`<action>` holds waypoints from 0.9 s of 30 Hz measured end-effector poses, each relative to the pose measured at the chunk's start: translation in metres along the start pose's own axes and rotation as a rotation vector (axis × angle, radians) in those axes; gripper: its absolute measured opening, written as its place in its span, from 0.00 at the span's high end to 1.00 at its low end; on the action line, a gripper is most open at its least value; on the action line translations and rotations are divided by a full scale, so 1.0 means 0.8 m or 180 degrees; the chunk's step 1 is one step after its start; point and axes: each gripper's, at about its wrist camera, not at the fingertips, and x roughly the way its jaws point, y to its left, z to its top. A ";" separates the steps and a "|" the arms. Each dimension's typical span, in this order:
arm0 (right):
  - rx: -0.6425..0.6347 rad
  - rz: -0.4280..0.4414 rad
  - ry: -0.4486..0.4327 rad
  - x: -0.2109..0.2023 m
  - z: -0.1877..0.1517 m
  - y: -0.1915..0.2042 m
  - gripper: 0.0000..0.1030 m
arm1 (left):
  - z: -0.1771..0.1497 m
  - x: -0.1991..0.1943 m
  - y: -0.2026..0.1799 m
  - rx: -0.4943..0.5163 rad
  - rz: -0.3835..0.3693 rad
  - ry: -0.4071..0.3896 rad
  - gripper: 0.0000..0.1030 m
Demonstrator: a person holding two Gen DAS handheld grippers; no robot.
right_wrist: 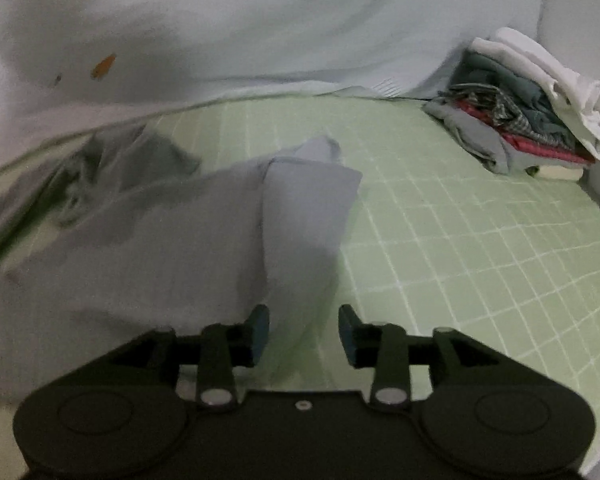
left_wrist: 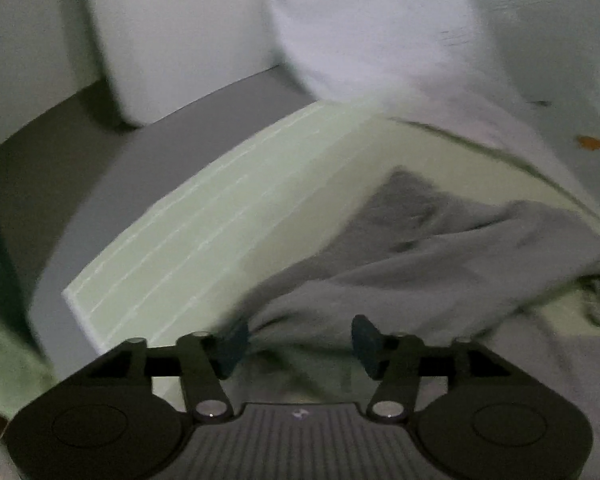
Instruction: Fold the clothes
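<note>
My left gripper, black with two dark blue-padded fingers spread apart, hangs over a rumpled grey cloth garment; whether the pads touch it I cannot tell. The garment lies on a pale green mattress with a white grid pattern. Beyond: grey floor, white sheet with an orange spot.
</note>
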 end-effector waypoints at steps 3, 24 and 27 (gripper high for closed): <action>0.0171 0.0063 -0.0031 0.016 0.007 -0.003 0.52 | -0.001 -0.002 -0.028 0.0231 -0.0176 -0.0060 0.30; 0.0697 0.0314 0.0151 0.061 0.004 -0.028 0.95 | -0.030 0.037 -0.112 0.0777 -0.0235 0.0287 0.22; 0.0857 0.0145 0.0056 0.040 0.004 -0.052 0.97 | -0.027 0.052 -0.118 0.0783 -0.0169 0.0338 0.22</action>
